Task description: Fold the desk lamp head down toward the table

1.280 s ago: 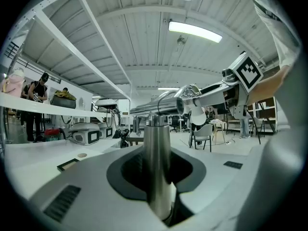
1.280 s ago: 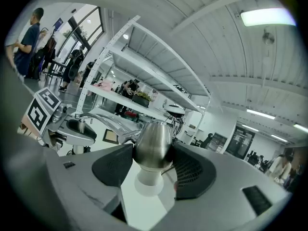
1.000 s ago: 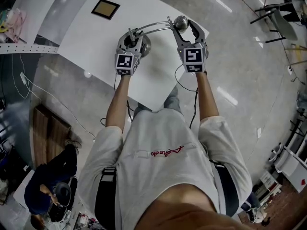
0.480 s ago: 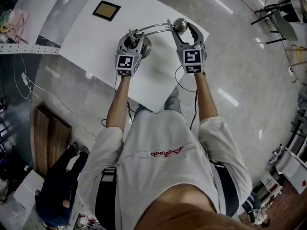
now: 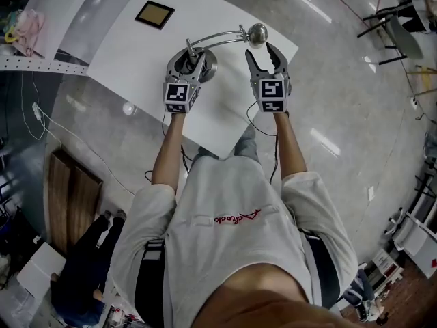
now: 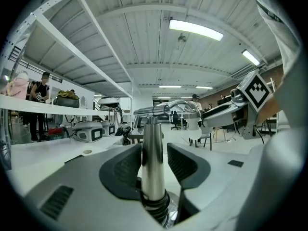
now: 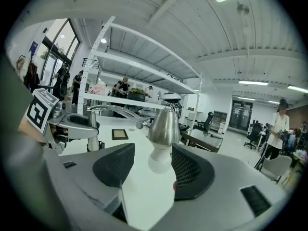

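While the person stands at the tabletop's near edge, the head view shows the lamp on the table (image 5: 136,53). Its base (image 5: 207,65) sits on the tabletop's right half, and its arm (image 5: 218,38) curves over to the head (image 5: 257,34) near the right corner. The left gripper (image 5: 193,55) reaches around the post above the base. The right gripper (image 5: 261,55) has its jaws spread, with the tips just short of the head and not touching it. A brown square (image 5: 154,14) lies well apart, toward the tabletop's far left.

From the left gripper view, the left gripper (image 6: 154,162) has the upright metal post (image 6: 153,143) between its jaws. They are opening: a gap shows at the right pad, while the left pad sits right at the post. The arm (image 6: 166,109) bends away to the right, toward the right gripper (image 6: 226,112).

From the right gripper view, the right gripper (image 7: 149,170) is wide apart and grips nothing. The head (image 7: 163,121) hangs bulb (image 7: 160,160) down, low over the tabletop, ahead of the tips. At the left the left gripper (image 7: 72,121) is at the post (image 7: 92,134), and the square (image 7: 119,134) lies beyond.
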Available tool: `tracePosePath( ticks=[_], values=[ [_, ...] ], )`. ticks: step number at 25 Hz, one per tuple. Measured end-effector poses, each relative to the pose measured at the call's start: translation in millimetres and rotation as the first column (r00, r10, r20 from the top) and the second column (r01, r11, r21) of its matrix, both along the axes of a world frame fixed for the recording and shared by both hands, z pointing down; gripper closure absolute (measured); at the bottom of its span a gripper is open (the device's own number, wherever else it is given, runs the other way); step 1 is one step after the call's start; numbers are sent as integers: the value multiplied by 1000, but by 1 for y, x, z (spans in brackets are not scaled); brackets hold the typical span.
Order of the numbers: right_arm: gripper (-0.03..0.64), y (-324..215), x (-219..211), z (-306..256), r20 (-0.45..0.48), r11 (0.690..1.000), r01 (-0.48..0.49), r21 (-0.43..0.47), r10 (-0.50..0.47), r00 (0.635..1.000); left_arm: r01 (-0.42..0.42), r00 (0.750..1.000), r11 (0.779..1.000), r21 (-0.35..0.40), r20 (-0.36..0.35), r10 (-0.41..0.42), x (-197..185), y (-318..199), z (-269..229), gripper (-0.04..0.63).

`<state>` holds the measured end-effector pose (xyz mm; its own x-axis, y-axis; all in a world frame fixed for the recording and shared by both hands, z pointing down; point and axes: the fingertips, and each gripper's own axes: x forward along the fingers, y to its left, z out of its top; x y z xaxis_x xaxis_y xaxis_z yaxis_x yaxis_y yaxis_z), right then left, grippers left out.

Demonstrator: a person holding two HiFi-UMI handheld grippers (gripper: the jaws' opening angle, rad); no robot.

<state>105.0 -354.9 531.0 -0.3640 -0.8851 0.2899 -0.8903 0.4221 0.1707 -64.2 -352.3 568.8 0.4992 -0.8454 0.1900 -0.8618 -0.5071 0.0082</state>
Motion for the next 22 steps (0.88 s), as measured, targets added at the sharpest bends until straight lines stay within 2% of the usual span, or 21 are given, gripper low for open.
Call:
tracePosePath(
  ticks=[7,15,19,20,21,22],
  values=[
    [365,17,-9,-2,-22,1000,13,14,-12,1000,8,1000,1000,-5,14,-8,-10,18,2,407],
    [439,35,-16,-14,-18,998,-24,59,25,1000,13,1000,1000,-9,15,-13,-24,42,-1,411],
    [502,43,-19,-19,-11,997,-36,72,37,999,3,1000,1000,-9,15,-2,-25,55,-2,459],
    [563,45,-21,-20,-14,996,-39,79,40,999,-5,1000,1000,-10,17,5,-25,58,-2,502],
    [591,46,-23,-21,-17,996,-39,84,40,999,-15,1000,1000,-10,19,15,-24,60,-2,534],
    [591,47,-26,-21,-17,996,-33,86,35,999,-26,999,1000,-11,20,26,-24,62,-2,553]
  ],
)
